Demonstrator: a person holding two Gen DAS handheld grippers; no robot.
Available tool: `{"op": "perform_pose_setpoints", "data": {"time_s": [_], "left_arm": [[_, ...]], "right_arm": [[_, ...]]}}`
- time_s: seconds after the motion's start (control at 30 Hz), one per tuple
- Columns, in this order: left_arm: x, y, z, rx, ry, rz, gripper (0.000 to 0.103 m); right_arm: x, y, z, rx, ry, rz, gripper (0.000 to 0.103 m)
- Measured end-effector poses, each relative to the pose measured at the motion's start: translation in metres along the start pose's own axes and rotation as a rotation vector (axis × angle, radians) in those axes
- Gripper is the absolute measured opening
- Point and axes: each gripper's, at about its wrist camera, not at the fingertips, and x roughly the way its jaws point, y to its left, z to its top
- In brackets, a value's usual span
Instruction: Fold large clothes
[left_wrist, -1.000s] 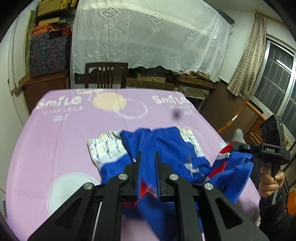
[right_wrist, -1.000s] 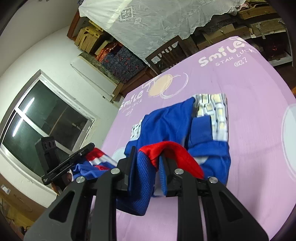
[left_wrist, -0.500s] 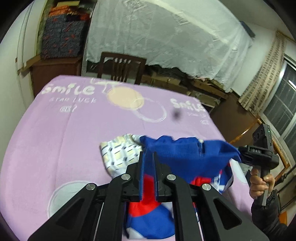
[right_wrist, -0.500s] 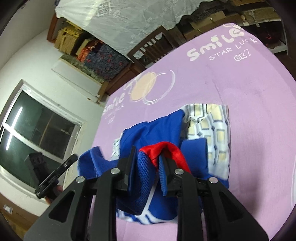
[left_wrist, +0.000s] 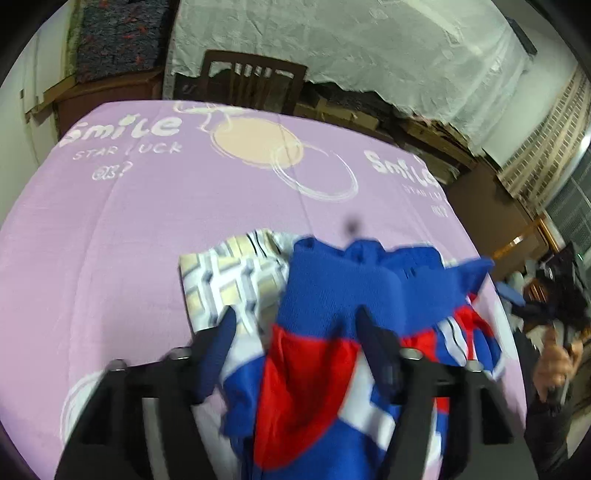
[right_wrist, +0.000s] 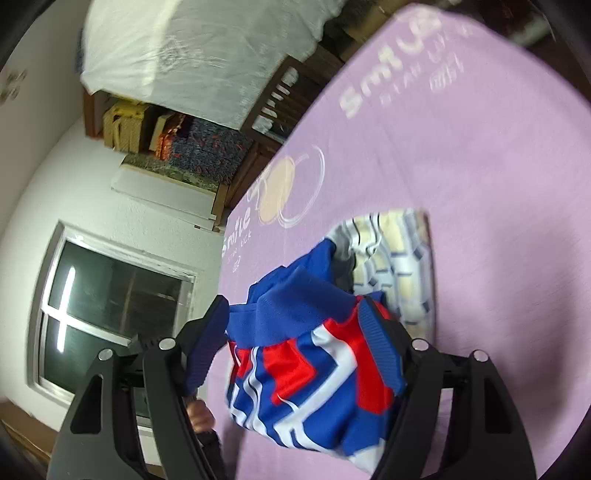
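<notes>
Your work surface is a table spread with a lilac cloth (left_wrist: 110, 229) printed with "Smile" lettering and a peach circle, and beyond its far edge stand a wooden chair (left_wrist: 255, 83) and furniture draped in a white lace sheet (left_wrist: 351, 40); your right wrist view also takes in a dark window (right_wrist: 110, 306) off the table's left edge. The garment you are folding, a blue, red and white jersey (left_wrist: 332, 314), lies bunched toward the near edge of the table, right of its middle, with a white check-patterned part (left_wrist: 229, 280) spread flat on the cloth just left of the blue. Your left gripper (left_wrist: 295, 317) has its jaws spread wide apart, and the blue-and-red fabric sits loose in the gap between them rather than pinched. Your right gripper (right_wrist: 295, 306) is likewise wide apart, with a blue band of the jersey (right_wrist: 295, 310) draped across the space between its fingers and the red and white striped cloth hanging below it; whether that band touches either finger, you cannot tell through the blur. In your left wrist view your right hand (left_wrist: 554, 362) shows near the table's right edge, gripping the handle of the other tool.
</notes>
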Motion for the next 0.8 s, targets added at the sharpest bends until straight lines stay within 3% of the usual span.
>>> {"op": "perform_pose_setpoints", "data": {"time_s": [0.1, 0.3, 0.37, 0.4, 0.43, 0.47, 0.5, 0.63, 0.8], "left_arm": [[0.012, 0.003, 0.006, -0.029, 0.023, -0.059, 0.068], [0.026, 0.002, 0.009, -0.035, 0.042, -0.114, 0.067], [0.027, -0.002, 0.008, -0.012, 0.031, -0.104, 0.055], [0.026, -0.004, 0.007, 0.004, 0.025, -0.095, 0.036], [0.026, -0.007, 0.006, 0.028, 0.014, -0.063, 0.024], [0.025, -0.008, 0.006, 0.039, 0.005, -0.047, 0.018], [0.022, -0.008, 0.005, 0.044, -0.007, -0.042, 0.012], [-0.003, -0.011, 0.01, 0.051, -0.09, -0.011, 0.008], [-0.026, -0.029, 0.031, 0.096, -0.177, 0.07, 0.008]], "right_arm": [[0.005, 0.007, -0.008, -0.122, -0.001, -0.118, 0.071], [0.047, 0.021, -0.021, -0.335, 0.021, -0.249, 0.068], [0.061, 0.024, -0.023, -0.388, 0.022, -0.278, 0.062], [0.067, 0.026, -0.024, -0.409, 0.024, -0.298, 0.057], [0.074, 0.027, -0.025, -0.429, 0.023, -0.326, 0.047], [0.077, 0.027, -0.026, -0.436, 0.024, -0.343, 0.028], [0.079, 0.027, -0.027, -0.438, 0.026, -0.357, 0.019], [0.061, 0.035, -0.029, -0.425, -0.036, -0.348, 0.014], [0.033, 0.077, -0.028, -0.481, -0.168, -0.362, 0.014]]}}
